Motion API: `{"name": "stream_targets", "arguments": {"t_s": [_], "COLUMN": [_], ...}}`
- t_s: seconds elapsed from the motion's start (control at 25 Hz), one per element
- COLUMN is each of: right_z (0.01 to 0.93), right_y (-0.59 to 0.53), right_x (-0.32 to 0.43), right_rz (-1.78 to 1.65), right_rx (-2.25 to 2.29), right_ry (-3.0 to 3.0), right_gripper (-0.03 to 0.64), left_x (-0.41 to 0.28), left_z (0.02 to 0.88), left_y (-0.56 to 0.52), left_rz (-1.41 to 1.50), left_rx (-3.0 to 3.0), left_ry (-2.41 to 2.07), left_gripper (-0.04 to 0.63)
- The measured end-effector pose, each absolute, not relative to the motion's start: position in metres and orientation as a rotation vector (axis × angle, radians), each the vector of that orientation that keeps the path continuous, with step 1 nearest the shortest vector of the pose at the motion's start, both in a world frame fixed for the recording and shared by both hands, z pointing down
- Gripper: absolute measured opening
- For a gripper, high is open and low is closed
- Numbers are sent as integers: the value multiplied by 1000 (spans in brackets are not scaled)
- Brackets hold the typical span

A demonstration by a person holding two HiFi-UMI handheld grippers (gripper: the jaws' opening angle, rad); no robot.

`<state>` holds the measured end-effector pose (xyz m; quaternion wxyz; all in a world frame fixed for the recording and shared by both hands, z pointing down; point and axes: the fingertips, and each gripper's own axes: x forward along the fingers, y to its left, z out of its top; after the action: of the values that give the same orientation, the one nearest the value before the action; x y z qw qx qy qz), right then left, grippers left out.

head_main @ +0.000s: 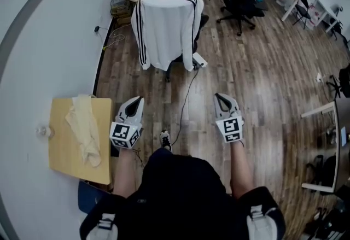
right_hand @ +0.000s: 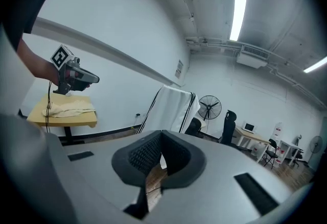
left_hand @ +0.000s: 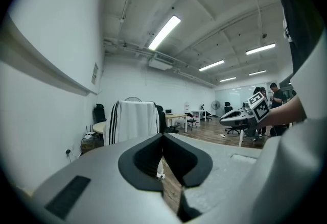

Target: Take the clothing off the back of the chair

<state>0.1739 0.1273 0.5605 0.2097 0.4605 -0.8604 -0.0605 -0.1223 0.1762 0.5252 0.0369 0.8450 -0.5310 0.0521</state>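
The white, black-striped jacket [head_main: 167, 28] hangs lengthwise from the chair [head_main: 203, 20] back's top edge; your left gripper [head_main: 134, 103] and right gripper [head_main: 221, 98] are pressed together, empty.

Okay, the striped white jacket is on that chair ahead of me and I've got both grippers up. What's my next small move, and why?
Probably step toward the chair and open the jaws on the way. The white jacket hangs over its back, well ahead of both grippers and seemingly out of reach. The left gripper and right gripper are both shut and empty.
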Motion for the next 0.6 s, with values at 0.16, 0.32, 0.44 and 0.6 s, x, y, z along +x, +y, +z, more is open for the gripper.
{"name": "stream_targets", "arguments": {"t_s": [0.16,0.32,0.44,0.6], "right_z": [562,561,565,569], "right_y": [118,106,96,88], "right_x": [169,162,156,151], "right_rz": [-169,-160,-157,-133], "right_rx": [1284,1291,1291,1287], "right_ry": [-2379,-2383,-2372,-2366], "right_gripper": [-5,-5,-5,-5], "left_x": [-129,-136,-145,-154], "left_z": [529,529,530,531], "left_y": [167,156,145,134], "left_rz": [148,148,148,148], "left_rx": [2580,2577,2573,2567], "left_ry": [-1631,-1633,-1635,-1634], "left_gripper": [2,2,2,1]}}
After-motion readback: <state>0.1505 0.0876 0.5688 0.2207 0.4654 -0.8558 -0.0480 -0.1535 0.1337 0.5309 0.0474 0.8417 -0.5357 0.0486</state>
